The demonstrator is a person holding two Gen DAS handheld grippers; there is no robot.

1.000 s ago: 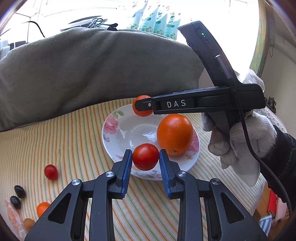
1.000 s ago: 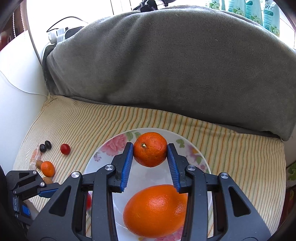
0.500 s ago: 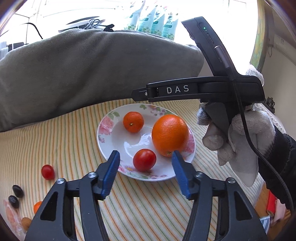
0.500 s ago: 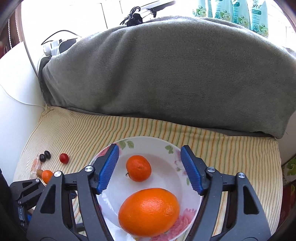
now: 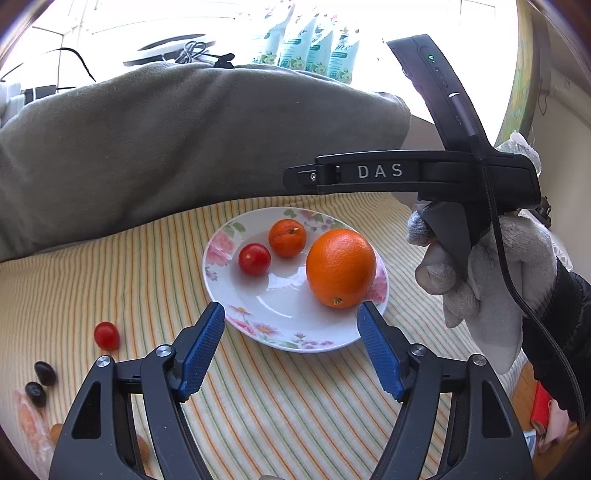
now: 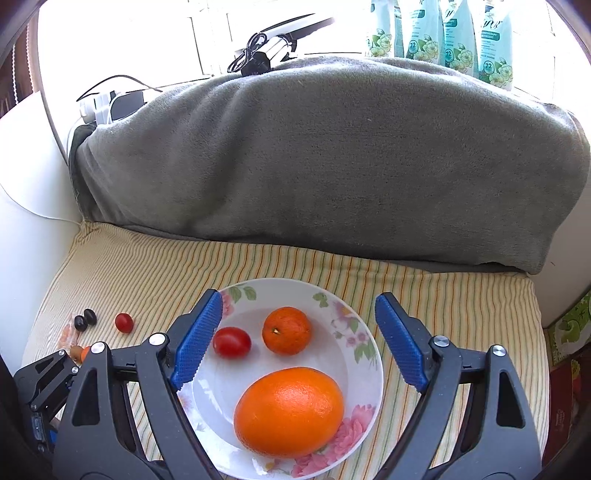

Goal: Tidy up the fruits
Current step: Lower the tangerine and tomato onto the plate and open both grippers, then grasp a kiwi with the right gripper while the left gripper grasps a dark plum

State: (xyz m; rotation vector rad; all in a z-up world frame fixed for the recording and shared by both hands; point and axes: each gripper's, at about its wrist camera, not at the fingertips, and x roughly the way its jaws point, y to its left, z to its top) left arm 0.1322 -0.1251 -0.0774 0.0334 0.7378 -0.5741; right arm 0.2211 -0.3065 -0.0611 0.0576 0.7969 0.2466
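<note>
Holding: neither claw grips anything; both hang over the plate point(image 6: 365, 373) with bare blue pads.
Left gripper point(image 5: 291, 350): jaws wide and opening, nothing between the pads; tips sit over the plate's near rim.
Right gripper point(image 6: 299, 345): jaws wide and opening; the mandarin point(image 6: 287, 330) and a tomato point(image 6: 232, 342) lie on the plate below the gap, touched by neither pad.
Plate: white, floral rim, resting on the striped cloth point(image 6: 147, 273).
Orange point(image 6: 290, 411): on the plate, the largest fruit, at the right side in the left view.
Mandarin: on the plate, at its far side, just beside the tomato.
Tomato: on the plate, left of the mandarin.
Second tomato point(image 5: 106, 335): off the plate, on the cloth to its left.
Dark fruits point(image 5: 40, 382): two, farther left of the plate than the second tomato, close together.
Other bits: small orange and brown pieces at the cloth's left edge, too small to tell.
Hand point(image 5: 491, 273): gloved, right of the plate, around the right gripper's handle.
Blanket point(image 6: 332, 158): grey, heaped behind the plate.
Bottles point(image 6: 443, 33): pale green, behind the blanket.
</note>
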